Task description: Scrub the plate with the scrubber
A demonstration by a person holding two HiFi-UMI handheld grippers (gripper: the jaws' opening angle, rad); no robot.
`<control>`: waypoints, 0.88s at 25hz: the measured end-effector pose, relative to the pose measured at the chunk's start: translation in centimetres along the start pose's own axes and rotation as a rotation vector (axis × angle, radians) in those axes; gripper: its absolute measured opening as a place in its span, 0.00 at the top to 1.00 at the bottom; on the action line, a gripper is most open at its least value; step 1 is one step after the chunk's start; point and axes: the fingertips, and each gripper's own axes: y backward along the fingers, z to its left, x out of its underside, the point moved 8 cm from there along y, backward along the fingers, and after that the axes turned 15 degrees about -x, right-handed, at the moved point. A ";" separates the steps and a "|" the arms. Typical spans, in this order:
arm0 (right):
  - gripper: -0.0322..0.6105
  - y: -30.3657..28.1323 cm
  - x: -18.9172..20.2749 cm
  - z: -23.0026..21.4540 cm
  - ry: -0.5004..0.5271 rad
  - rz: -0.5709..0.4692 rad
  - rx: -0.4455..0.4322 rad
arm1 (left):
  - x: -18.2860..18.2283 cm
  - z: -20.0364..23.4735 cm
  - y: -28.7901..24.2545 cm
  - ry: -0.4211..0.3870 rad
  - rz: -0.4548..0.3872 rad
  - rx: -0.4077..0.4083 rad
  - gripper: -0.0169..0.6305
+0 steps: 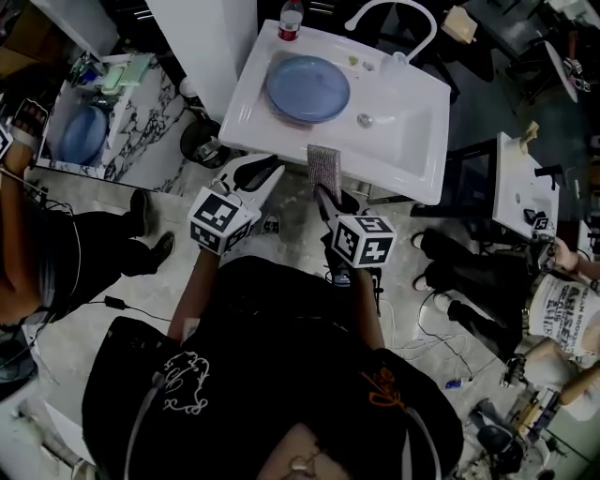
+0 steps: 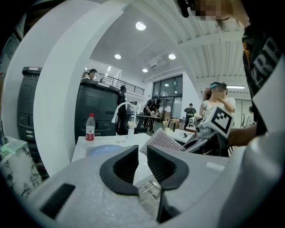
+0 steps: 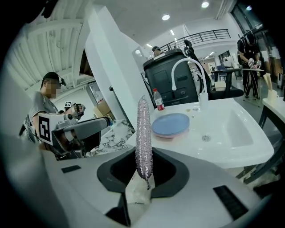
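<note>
A blue plate [image 1: 307,89] lies on the left side of the white sink [image 1: 412,169], ahead of both grippers. My right gripper [image 1: 325,194] is shut on a silvery mesh scrubber [image 1: 323,167], which stands upright just short of the sink's front edge. In the right gripper view the scrubber [image 3: 143,138] rises from the right gripper [image 3: 143,173], with the plate [image 3: 171,124] beyond it. My left gripper [image 1: 261,174] hovers to the left of the scrubber, shut and holding nothing. The left gripper view shows the left gripper [image 2: 141,156], the plate [image 2: 104,150] and the scrubber [image 2: 164,140].
A water bottle [image 1: 291,21] stands at the sink's back left and a white faucet [image 1: 394,14] arches over the basin with its drain [image 1: 366,120]. A second counter with a blue plate [image 1: 82,131] is at far left. People sit at both sides.
</note>
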 end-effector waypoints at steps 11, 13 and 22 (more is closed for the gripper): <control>0.82 -4.5 -4.0 -3.1 -0.027 0.010 0.057 | -0.5 5.1 -5.8 0.014 0.033 0.053 0.87; 0.83 -4.6 -4.1 -3.4 -0.034 0.018 0.068 | -0.2 5.4 -6.3 0.019 0.040 0.061 0.87; 0.82 -4.4 -5.0 -4.9 -0.047 0.029 0.089 | 0.6 5.4 -7.1 0.054 0.068 0.059 0.87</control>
